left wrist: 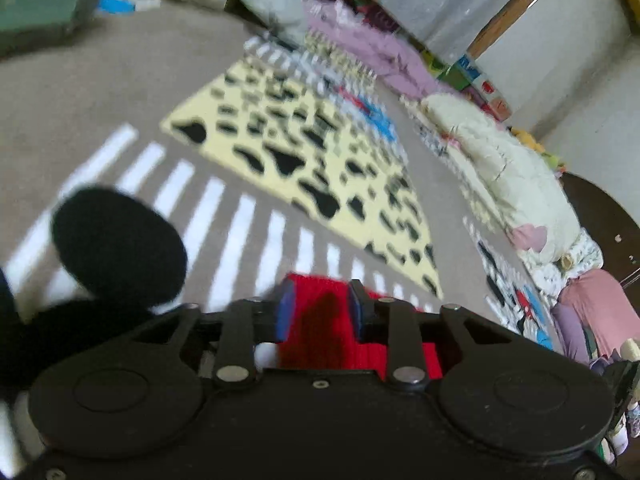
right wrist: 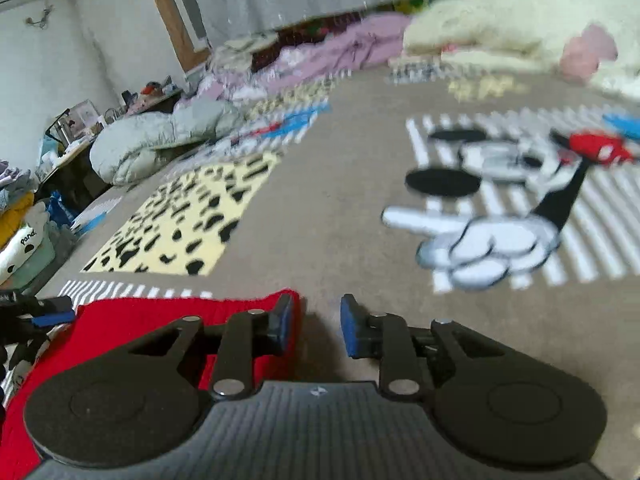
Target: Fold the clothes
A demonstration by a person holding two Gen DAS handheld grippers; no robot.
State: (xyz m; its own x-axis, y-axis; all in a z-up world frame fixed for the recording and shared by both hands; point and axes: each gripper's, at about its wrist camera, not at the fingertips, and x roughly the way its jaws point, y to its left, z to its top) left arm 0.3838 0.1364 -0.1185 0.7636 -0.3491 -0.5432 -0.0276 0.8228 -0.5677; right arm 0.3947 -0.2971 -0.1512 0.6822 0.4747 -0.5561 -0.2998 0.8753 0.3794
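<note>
A red knit garment lies low in the left wrist view. Its fabric fills the narrow gap between the blue pads of my left gripper, which looks shut on it. In the right wrist view the same red garment spreads flat over the bottom left on the brown carpet. My right gripper stands at the garment's top right corner, slightly open. Its left finger touches the red edge and only carpet shows between the pads. A blue pad of the left gripper shows at the far left edge.
A yellow cloth with black spots lies flat ahead on the cartoon-printed carpet. Piles of clothes ring the floor: cream fleece, purple items, a grey-green jacket. A dark round table stands at the right.
</note>
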